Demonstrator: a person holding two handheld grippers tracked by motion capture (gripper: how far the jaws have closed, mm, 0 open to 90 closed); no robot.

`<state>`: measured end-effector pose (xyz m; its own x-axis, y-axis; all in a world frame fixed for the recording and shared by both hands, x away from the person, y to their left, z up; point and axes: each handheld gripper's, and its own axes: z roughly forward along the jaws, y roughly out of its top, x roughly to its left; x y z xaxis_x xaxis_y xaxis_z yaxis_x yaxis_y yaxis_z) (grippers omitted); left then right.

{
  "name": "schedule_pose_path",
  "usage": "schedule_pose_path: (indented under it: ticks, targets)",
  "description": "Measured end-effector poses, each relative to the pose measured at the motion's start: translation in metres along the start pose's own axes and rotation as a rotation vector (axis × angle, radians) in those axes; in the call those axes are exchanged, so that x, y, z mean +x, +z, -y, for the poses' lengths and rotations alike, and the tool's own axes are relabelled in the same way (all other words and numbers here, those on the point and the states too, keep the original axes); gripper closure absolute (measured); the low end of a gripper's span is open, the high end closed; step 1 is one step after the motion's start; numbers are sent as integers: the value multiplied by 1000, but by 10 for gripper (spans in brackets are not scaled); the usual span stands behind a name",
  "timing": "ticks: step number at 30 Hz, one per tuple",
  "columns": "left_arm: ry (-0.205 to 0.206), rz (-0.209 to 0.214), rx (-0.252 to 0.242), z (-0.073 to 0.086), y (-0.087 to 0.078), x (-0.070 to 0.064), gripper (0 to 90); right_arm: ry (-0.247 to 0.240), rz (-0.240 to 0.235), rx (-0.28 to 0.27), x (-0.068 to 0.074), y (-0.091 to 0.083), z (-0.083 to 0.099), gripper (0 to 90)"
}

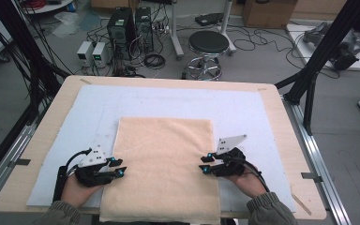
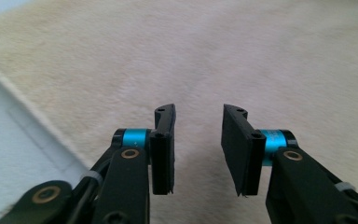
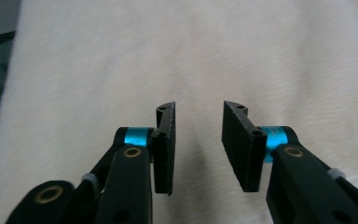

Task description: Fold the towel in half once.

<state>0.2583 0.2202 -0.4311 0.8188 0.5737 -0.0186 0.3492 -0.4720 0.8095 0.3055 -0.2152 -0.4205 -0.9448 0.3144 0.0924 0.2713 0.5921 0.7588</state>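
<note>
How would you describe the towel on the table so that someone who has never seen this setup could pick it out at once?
Start at the wooden table, which is covered by a pale blue-white mat. On the mat's near half lies the towel, flat, reaching the table's near edge. It is the one peach, fluffy thing there, flanked by the left gripper and right gripper.

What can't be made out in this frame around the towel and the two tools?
- Towel: its near edge hangs over the table front and is cut by the high view's bottom edge.
- Left tool and right tool: the high view is too small to show whether they touch the towel.
- Towel weave: blurred in both gripper views.
</note>
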Motion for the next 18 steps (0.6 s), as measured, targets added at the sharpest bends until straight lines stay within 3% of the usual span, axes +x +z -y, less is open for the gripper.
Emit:
schedule_pose_path:
  ticks: [5, 8, 11, 14, 18]
  targets:
    - [6, 20, 54, 6, 8, -3, 696, -14, -6, 79, 8, 12, 10, 677]
    - [1, 15, 54, 5, 9, -3, 812, 2, -9, 57, 8, 12, 13, 798]
    - [13, 12, 56, 5, 7, -7, 841, -7, -12, 62, 9, 11, 14, 827]
    - [4, 20, 44, 6, 5, -5, 831, -10, -15, 61, 10, 10, 14, 807]
    - [0, 3, 37, 5, 5, -2, 728, 12, -12, 42, 8, 9, 14, 686]
